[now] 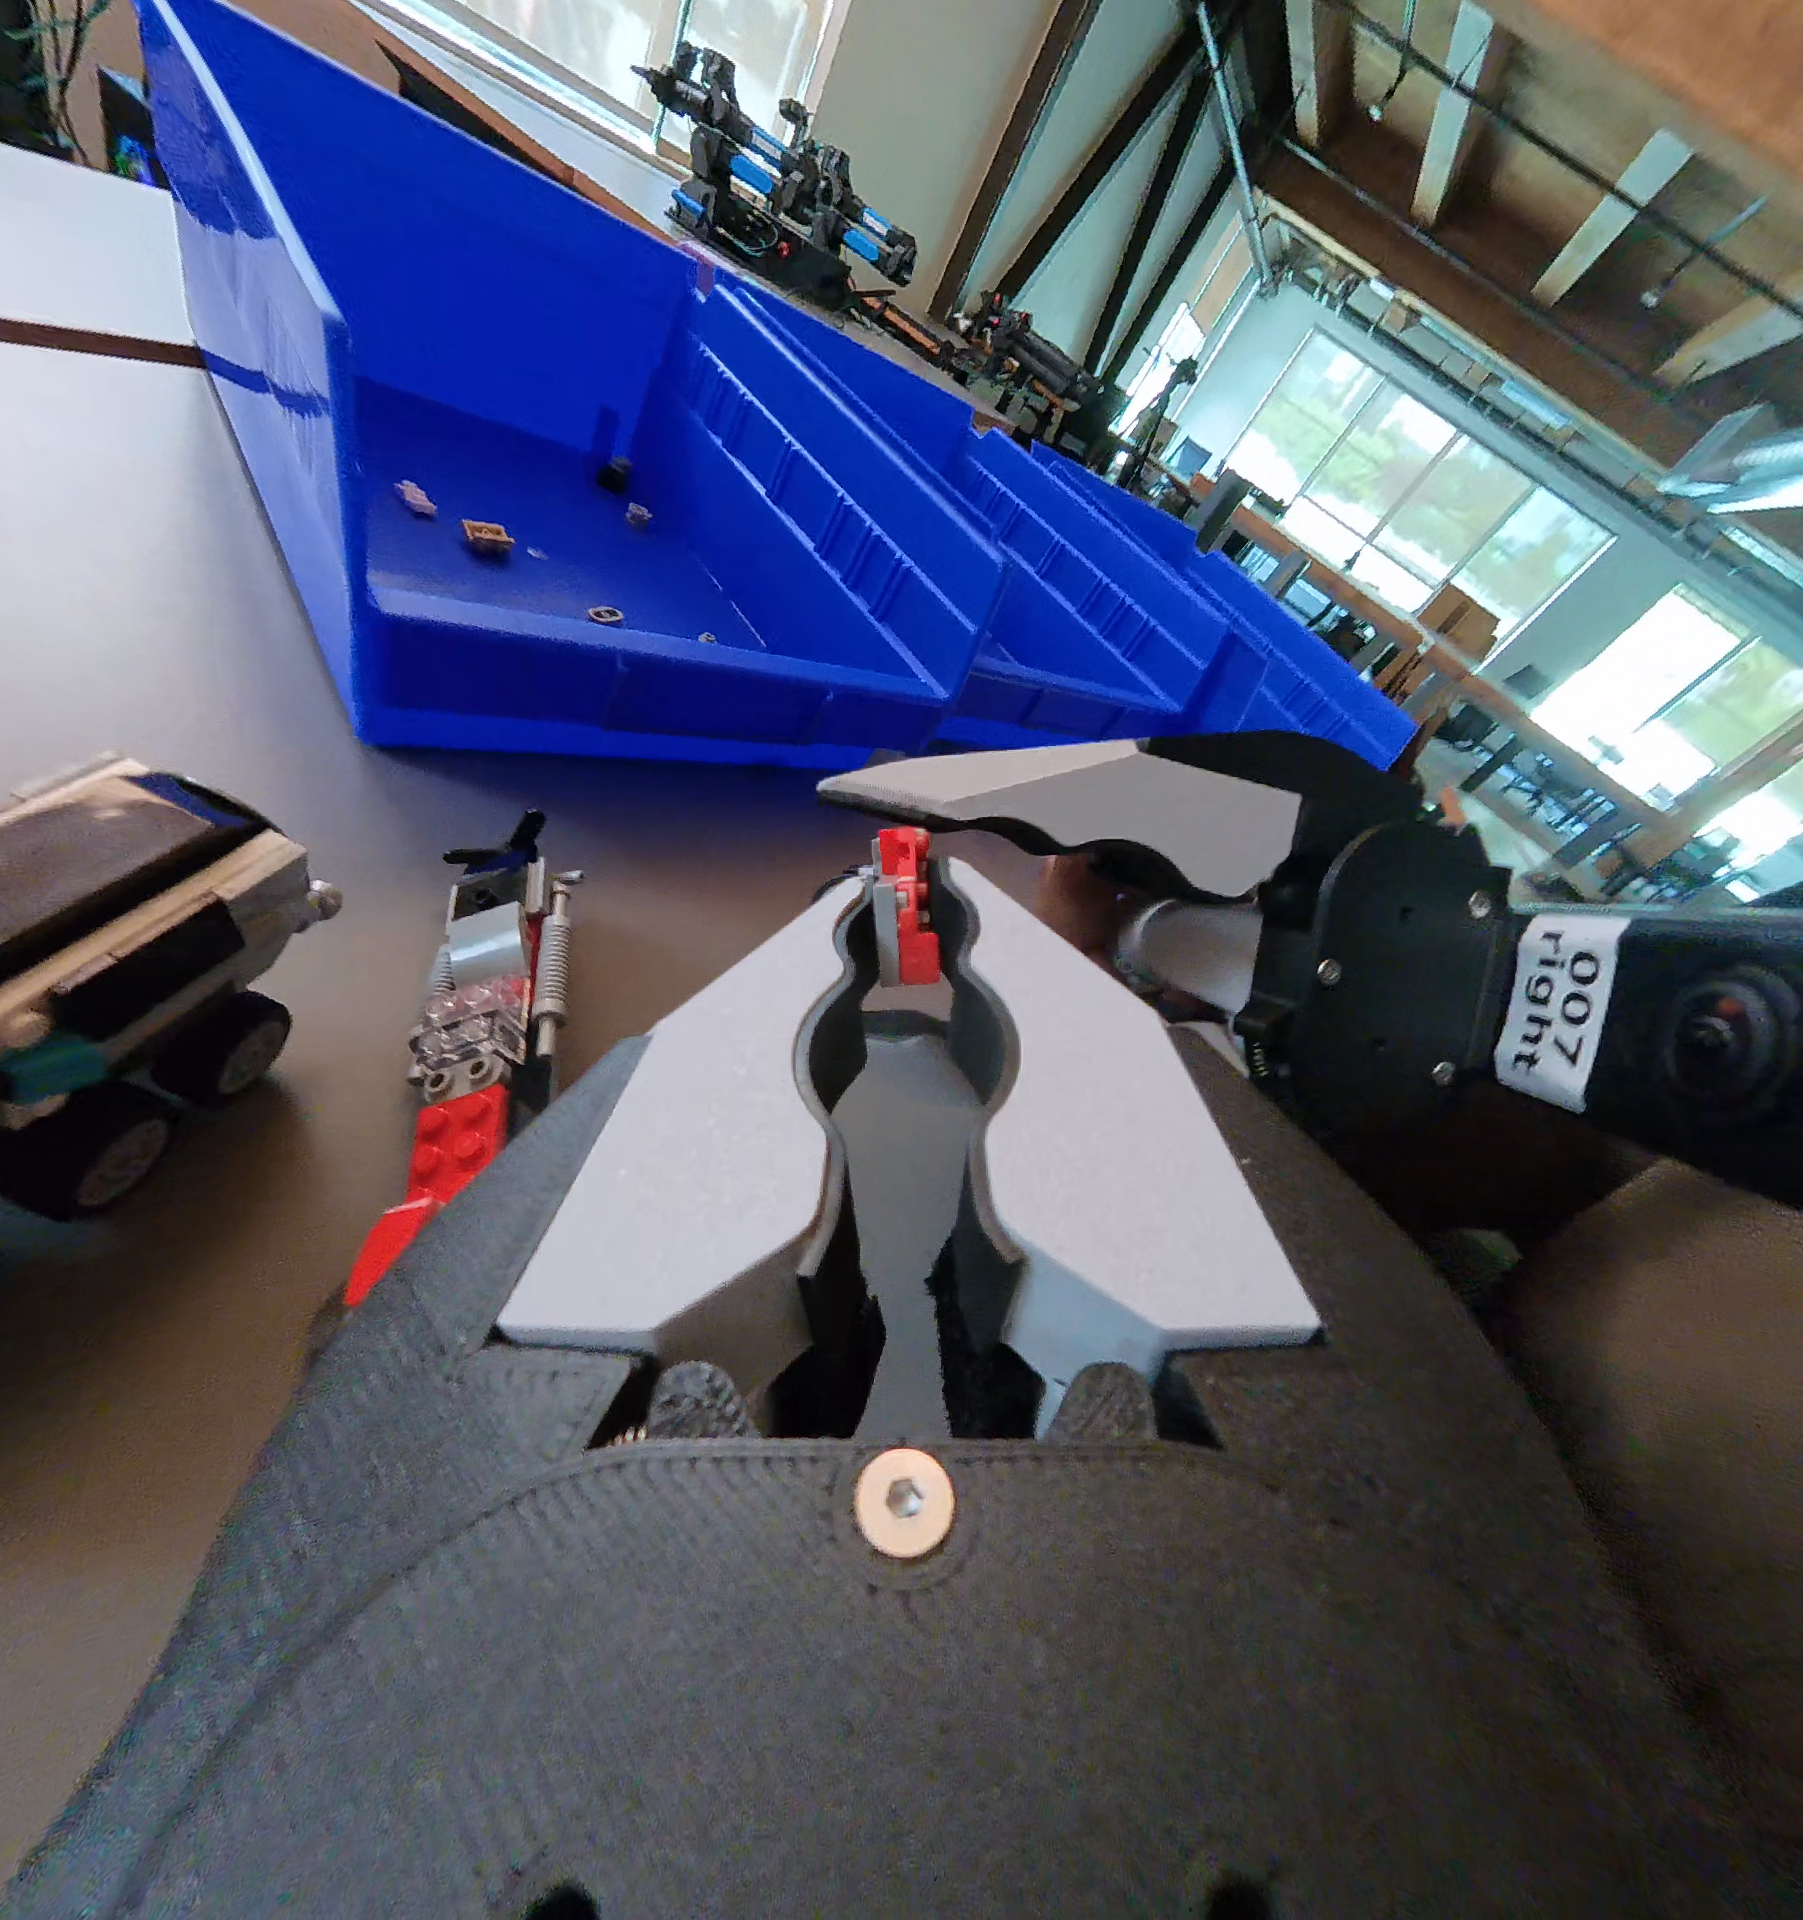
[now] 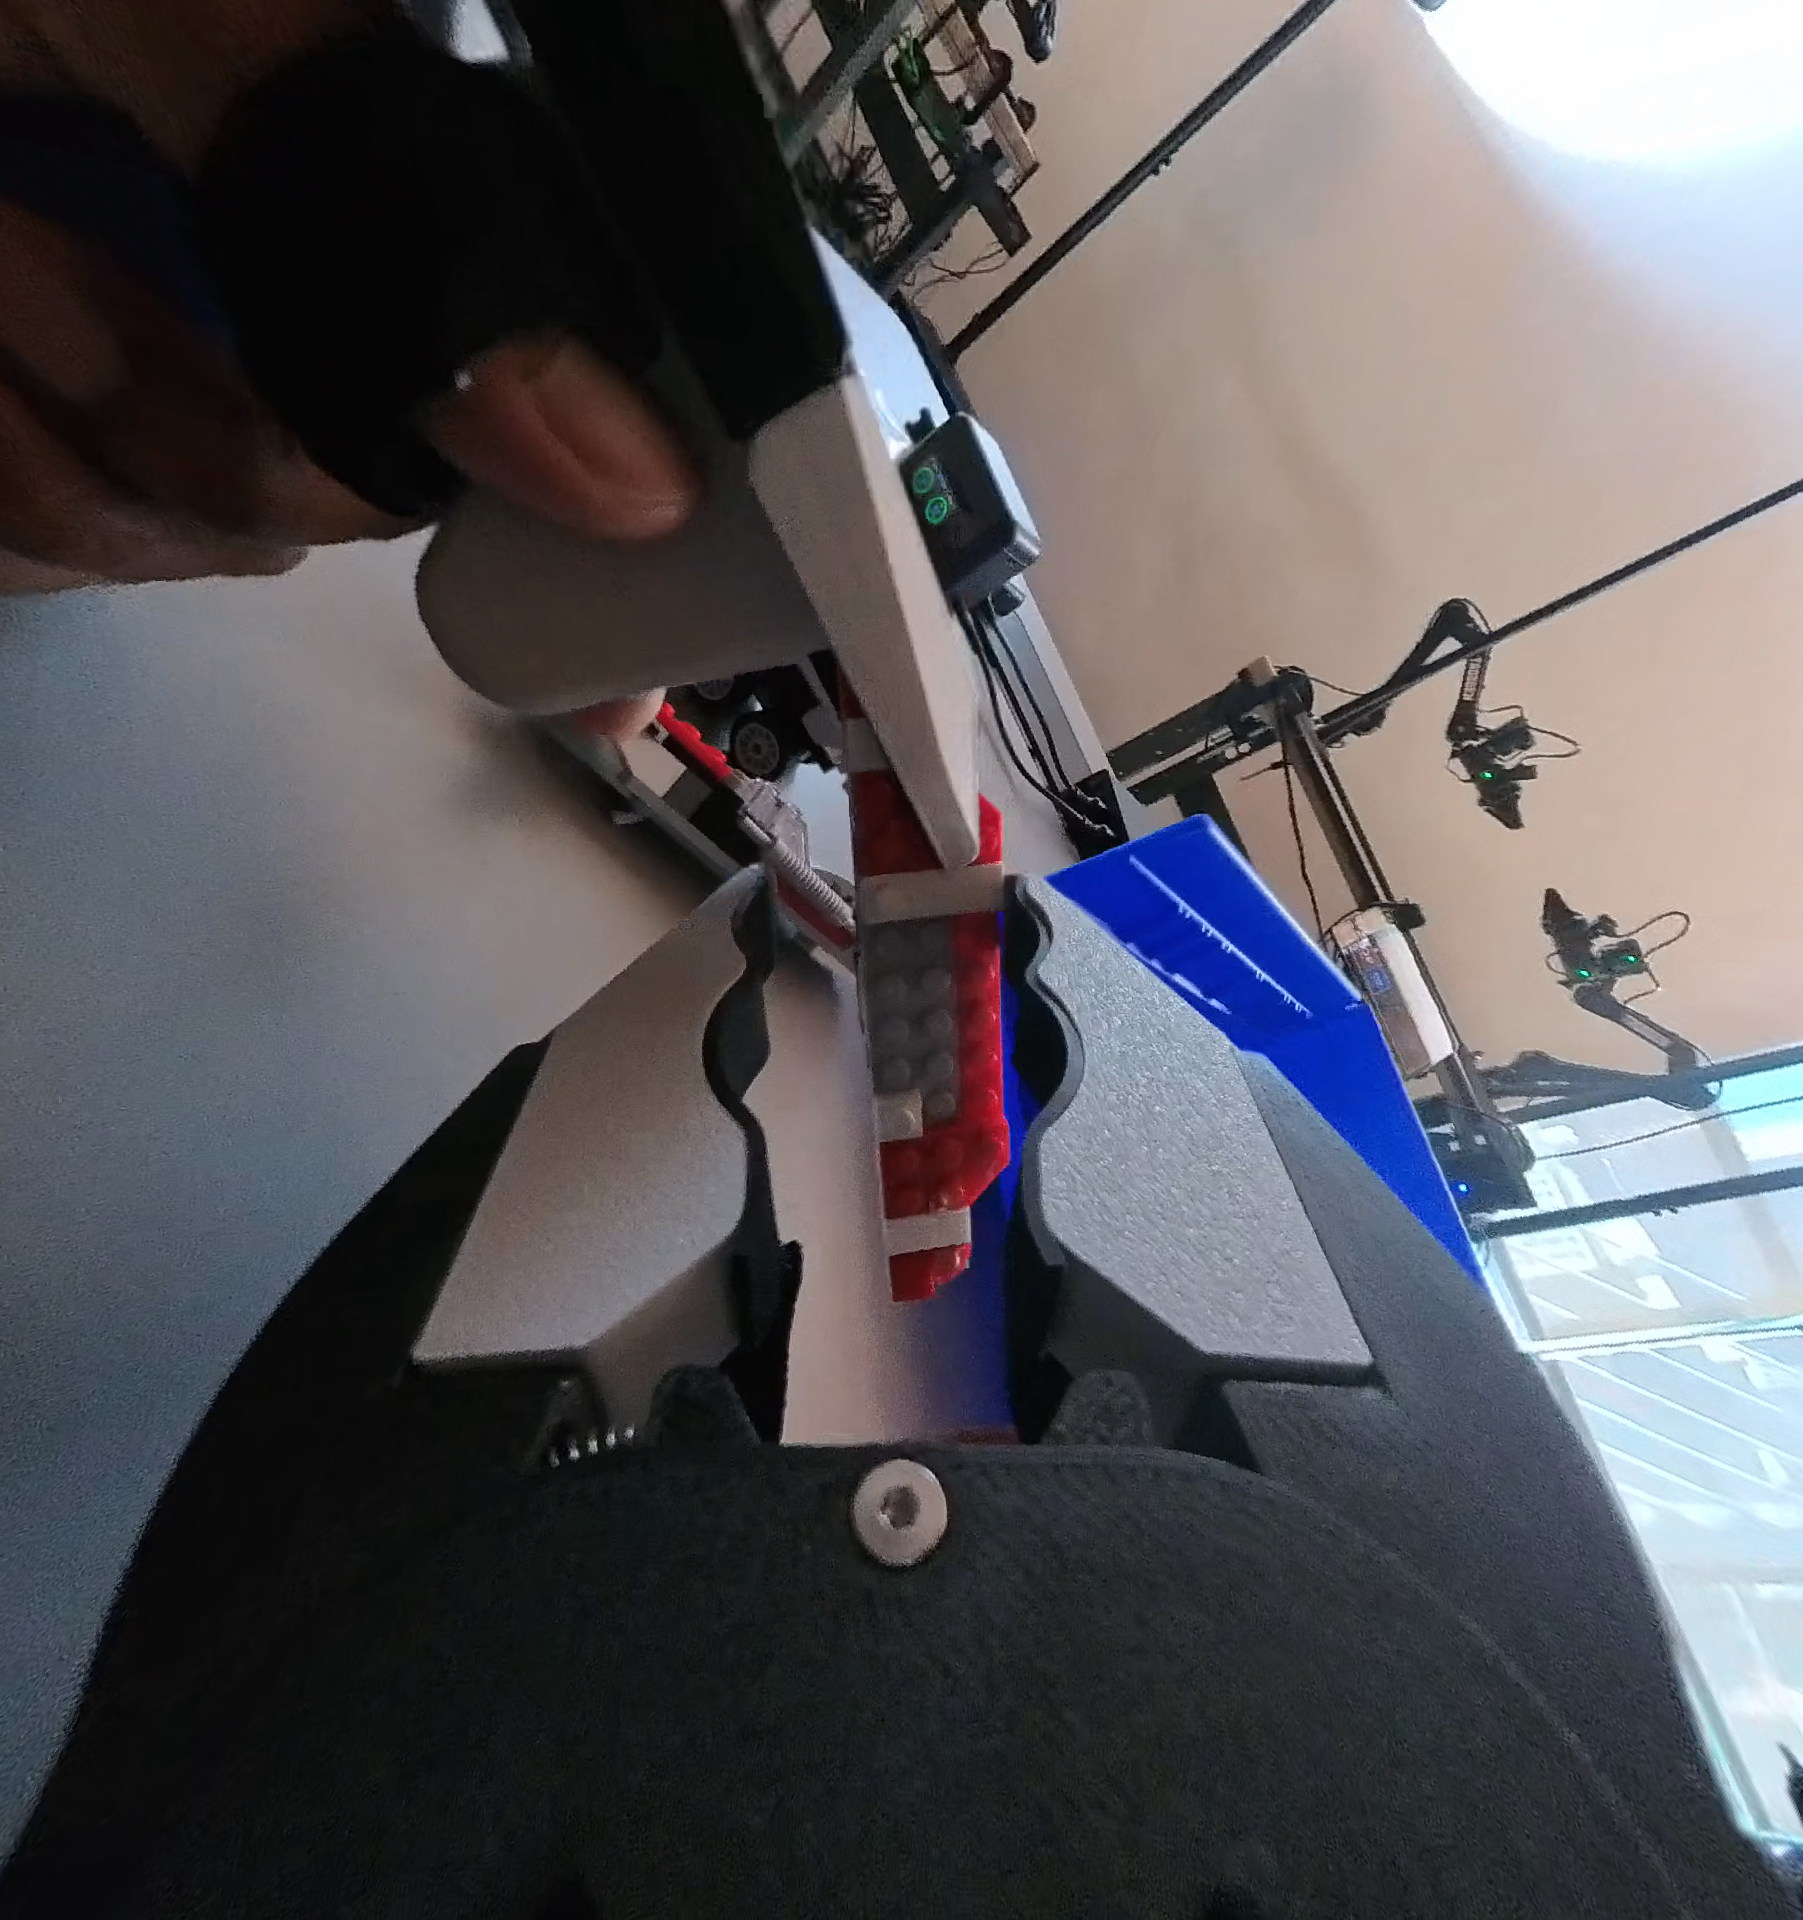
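Observation:
My left gripper is shut on a flat red and grey brick panel, seen edge-on and gripped between both pads above the table. In the right wrist view the same panel stands between the fingers of my right gripper, which is open. There is a clear gap between the panel and its left finger, while the right finger lies close along the panel's red edge. The left gripper's finger holds the panel's far end. The right gripper's upper finger hangs just over the panel's tip.
A row of blue bins stands behind, the nearest holding several small pieces. A brick vehicle with black wheels and a red and grey brick assembly with springs lie on the grey table to the left. A gloved hand holds the left gripper. Less than 4 cm separates the two grippers' tips.

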Tool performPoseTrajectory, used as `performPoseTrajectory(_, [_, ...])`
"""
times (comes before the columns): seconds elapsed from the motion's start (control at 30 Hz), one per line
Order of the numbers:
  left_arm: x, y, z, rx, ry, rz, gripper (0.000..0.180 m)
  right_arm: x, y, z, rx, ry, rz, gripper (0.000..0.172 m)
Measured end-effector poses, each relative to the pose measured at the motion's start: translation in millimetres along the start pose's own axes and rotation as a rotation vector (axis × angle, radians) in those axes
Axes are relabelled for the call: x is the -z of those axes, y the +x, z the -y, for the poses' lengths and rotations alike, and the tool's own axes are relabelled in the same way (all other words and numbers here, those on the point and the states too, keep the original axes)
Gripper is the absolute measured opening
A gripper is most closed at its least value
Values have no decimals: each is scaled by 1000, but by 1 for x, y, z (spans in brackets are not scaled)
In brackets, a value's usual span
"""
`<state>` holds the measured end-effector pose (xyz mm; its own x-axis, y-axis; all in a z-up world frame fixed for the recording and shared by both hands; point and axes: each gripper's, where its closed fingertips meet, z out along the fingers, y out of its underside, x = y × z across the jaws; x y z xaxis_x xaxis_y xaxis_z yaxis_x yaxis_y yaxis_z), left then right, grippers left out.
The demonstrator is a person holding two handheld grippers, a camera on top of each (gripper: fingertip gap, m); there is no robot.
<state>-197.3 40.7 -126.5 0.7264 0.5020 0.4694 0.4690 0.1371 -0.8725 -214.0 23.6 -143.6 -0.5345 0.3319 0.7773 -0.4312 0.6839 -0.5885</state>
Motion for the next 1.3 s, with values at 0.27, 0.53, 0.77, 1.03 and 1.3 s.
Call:
performPoseTrajectory(0.27, [4, 0, 8, -110, 16, 19, 10, -9, 7, 8, 65, 17, -4, 37])
performPoseTrajectory(0.53, [12, -10, 21, -128, 74, 49, 10, -24, 17, 20, 91, 67, -9, 27])
performPoseTrajectory(0.77, [10, -12, 16, 22, 84, 15, 10, -23, 17, 18, 189, 103, -105, 27])
performPoseTrajectory(1.03, [8, -14, 12, 174, 95, -31, 11, -24, 16, 14, 283, 87, -158, 27])
performPoseTrajectory(1.3, [9, -13, 13, 262, 108, -65, 11, -23, 17, 15, 332, 90, -193, 27])
